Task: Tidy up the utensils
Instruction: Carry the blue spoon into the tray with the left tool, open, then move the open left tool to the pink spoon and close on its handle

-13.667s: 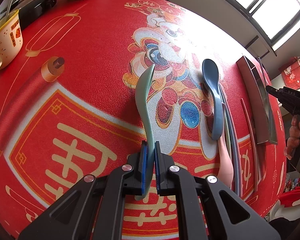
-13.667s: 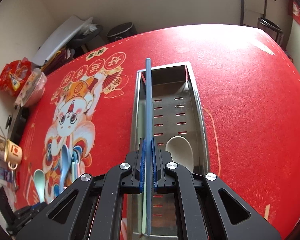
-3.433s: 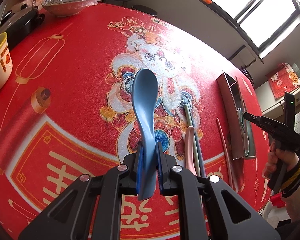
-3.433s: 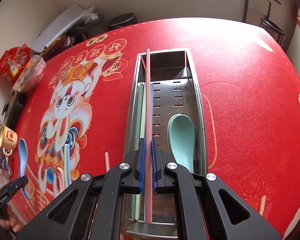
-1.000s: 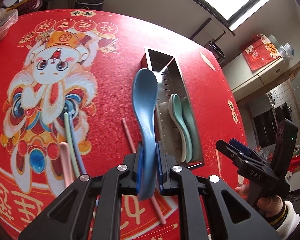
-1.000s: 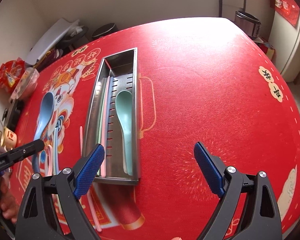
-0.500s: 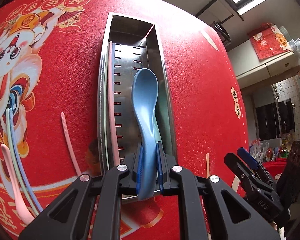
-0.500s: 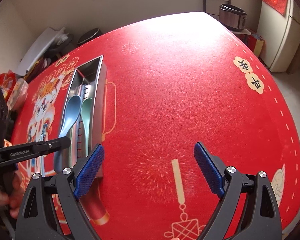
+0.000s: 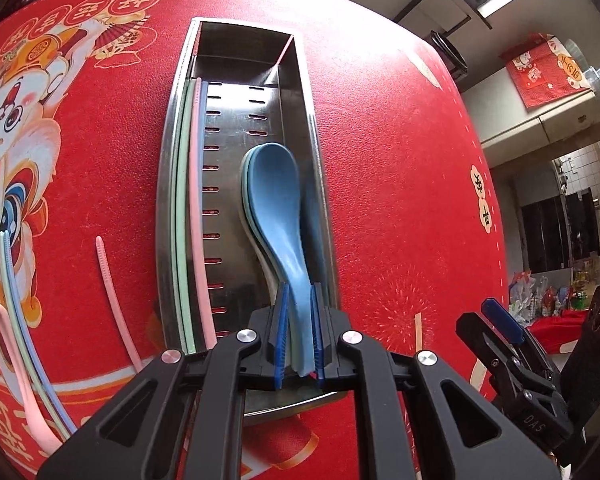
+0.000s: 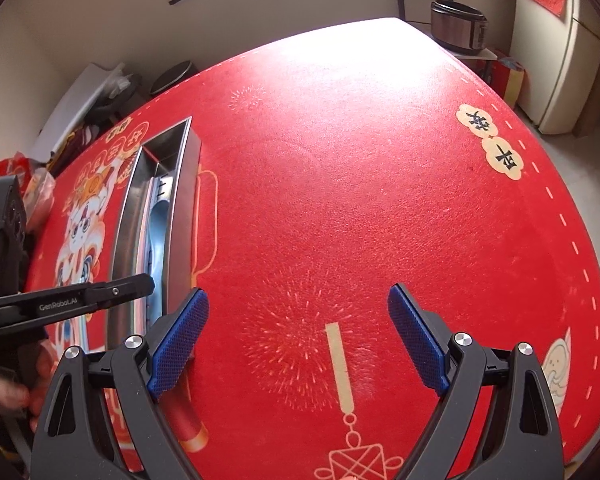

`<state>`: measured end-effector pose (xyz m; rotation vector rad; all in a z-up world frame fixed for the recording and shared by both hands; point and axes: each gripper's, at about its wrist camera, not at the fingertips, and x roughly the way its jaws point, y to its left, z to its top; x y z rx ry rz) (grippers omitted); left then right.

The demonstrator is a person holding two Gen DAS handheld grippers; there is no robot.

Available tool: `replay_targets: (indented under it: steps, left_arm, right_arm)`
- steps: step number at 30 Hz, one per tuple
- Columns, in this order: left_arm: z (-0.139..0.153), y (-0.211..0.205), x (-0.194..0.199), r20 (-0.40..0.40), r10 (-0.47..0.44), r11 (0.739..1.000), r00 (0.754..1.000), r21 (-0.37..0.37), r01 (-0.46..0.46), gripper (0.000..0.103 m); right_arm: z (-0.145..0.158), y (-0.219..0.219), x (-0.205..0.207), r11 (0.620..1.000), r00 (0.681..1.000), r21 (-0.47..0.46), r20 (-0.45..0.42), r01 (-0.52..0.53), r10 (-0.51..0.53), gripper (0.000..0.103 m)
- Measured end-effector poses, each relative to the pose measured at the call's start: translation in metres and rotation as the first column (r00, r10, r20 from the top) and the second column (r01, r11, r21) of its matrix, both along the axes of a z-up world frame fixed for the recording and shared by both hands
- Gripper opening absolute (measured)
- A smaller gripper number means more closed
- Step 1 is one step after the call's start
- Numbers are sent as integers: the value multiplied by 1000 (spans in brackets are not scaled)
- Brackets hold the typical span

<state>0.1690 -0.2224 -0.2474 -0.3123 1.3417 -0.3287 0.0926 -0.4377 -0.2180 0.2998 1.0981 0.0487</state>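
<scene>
Red festive cloth (image 9: 380,128) is covering the table, with a steel tray (image 9: 172,184) lying lengthwise on it. Inside, along the tray's left wall, green and pink chopsticks (image 9: 196,184) are lying, and a pale green spoon (image 9: 245,196) is resting by the right wall. The left gripper (image 9: 299,334) is clamping the handle of a blue spoon (image 9: 278,192), its bowl sitting right over the green one. More loose chopsticks (image 9: 108,280) are waiting on the cloth off the tray's left side. The right gripper (image 10: 298,340) is hanging wide apart and empty over bare cloth beyond the tray's right side.
</scene>
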Motion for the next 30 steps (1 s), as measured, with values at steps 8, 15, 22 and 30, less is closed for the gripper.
replay_targets:
  steps: [8, 15, 22, 30]
  left_arm:
    - [13, 12, -3, 55, -14, 1000, 998, -6, 14, 12]
    - [45, 66, -28, 232, 2, 996, 973, 86, -23, 72]
    - [36, 147, -62, 249, 75, 956, 966, 257, -140, 83]
    - [1, 215, -93, 163, 200, 921, 966, 304, -241, 84]
  right_arm:
    - [5, 3, -2, 1000, 1000, -10, 15, 5, -5, 88]
    - [13, 32, -4, 999, 998, -18, 49, -31, 31, 88]
    - [21, 77, -5, 993, 990, -62, 95, -96, 102, 88]
    - [23, 121, -7, 987, 984, -60, 91, -147, 152, 88]
